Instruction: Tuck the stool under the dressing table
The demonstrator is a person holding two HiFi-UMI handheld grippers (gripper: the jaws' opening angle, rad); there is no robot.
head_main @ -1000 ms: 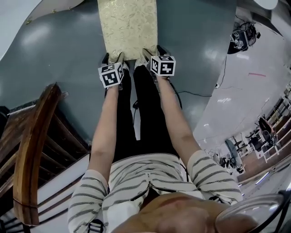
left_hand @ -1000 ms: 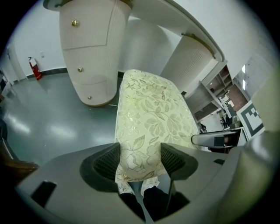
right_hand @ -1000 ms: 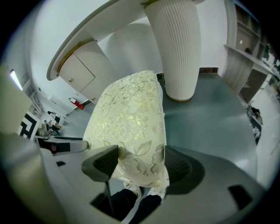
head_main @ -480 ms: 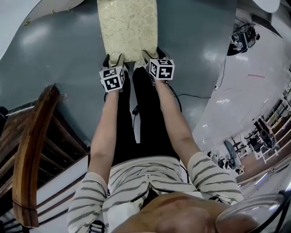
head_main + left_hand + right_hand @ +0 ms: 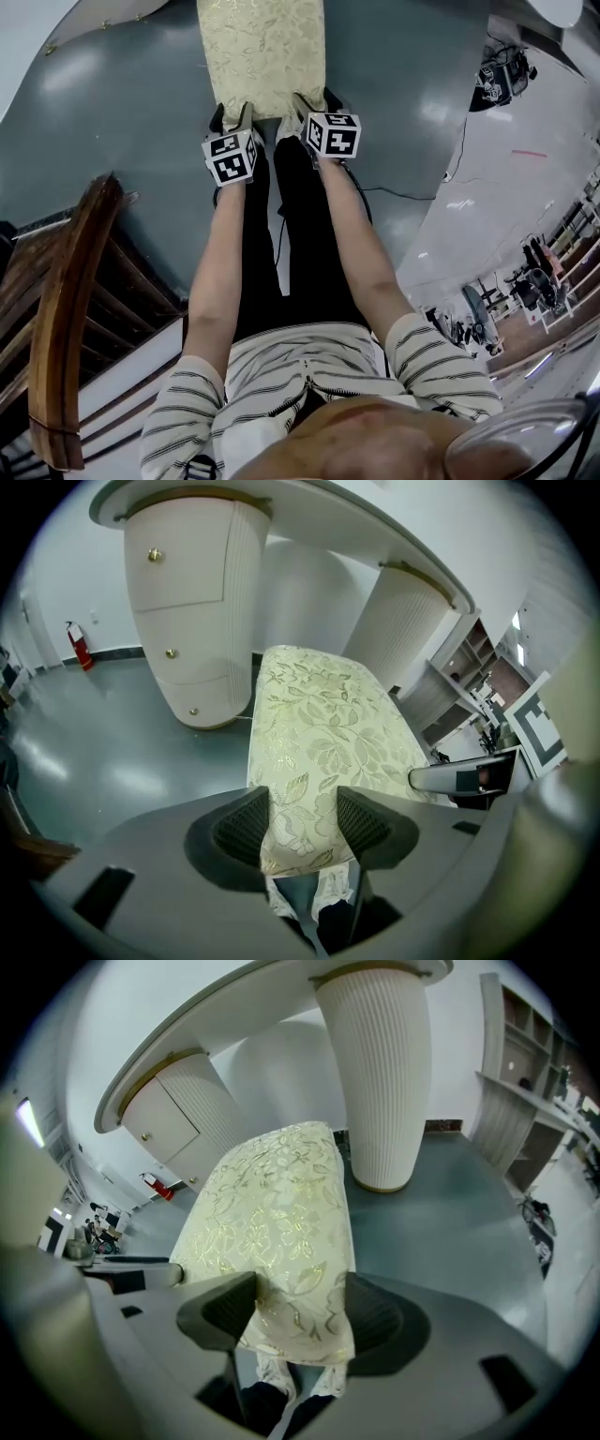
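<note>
The stool (image 5: 262,47) has a long cream seat with a gold leaf pattern and stands on the grey floor in front of me. Its far end points at the white dressing table (image 5: 187,602), between the table's two ribbed pedestals (image 5: 375,1072). My left gripper (image 5: 232,117) is at the seat's near left corner. Its jaws are closing, with the cushion edge (image 5: 319,724) filling the gap between the pads (image 5: 246,825). My right gripper (image 5: 317,103) is at the near right corner, shut on the cushion's edge (image 5: 281,1204).
A dark wooden chair back (image 5: 66,309) stands close on my left. A black cable (image 5: 403,195) lies on the floor to the right. My legs are directly behind the stool's near end. Open shelves (image 5: 525,1101) stand to the right of the dressing table.
Both grippers stay at the stool's near end; they and the seat sit a touch higher in the head view. No other visible difference.
</note>
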